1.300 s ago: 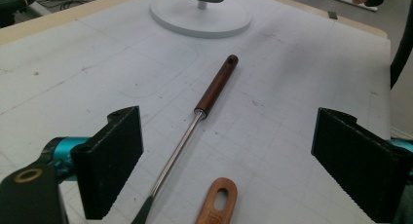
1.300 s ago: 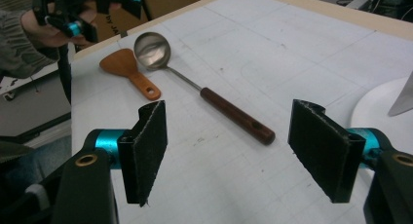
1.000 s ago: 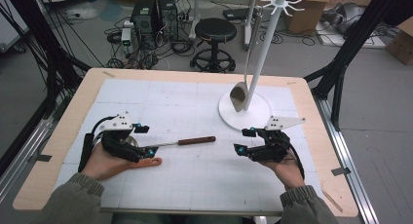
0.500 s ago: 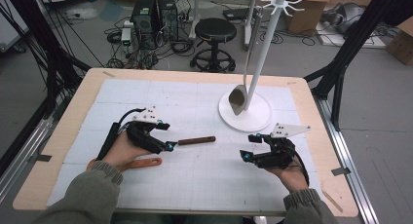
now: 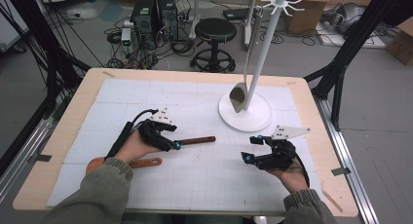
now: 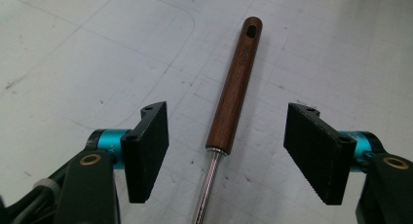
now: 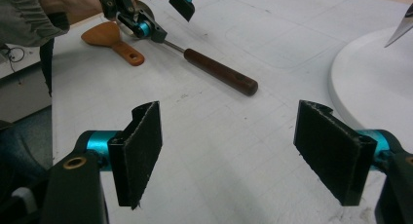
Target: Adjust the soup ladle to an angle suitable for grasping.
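Note:
A utensil with a dark wooden handle (image 5: 197, 140) and a thin metal shaft lies flat on the white mat. My left gripper (image 5: 173, 143) straddles it where the shaft meets the handle (image 6: 236, 83). The left gripper (image 6: 229, 156) has its jaws open; they have just been closing, and the pads stand clear of the shaft (image 6: 207, 185) on both sides. An orange-brown wooden spatula (image 5: 141, 162) lies beside the left forearm. My right gripper (image 5: 253, 148) hovers low over the mat at the right, open and empty (image 7: 229, 156). The right gripper view shows the left gripper (image 7: 156, 14) over the utensil.
A white stand (image 5: 246, 114) with a round base and a tall pole stands at the back right. A metal spoon (image 5: 238, 97) hangs from it, down to the base. The table's wooden edge (image 5: 63, 136) frames the mat. A stool (image 5: 214, 31) and cables lie beyond.
The left hand has moved right from beside the spatula to the dark-handled utensil, and its jaws now straddle it and stand narrower. The right hand has sunk a little.

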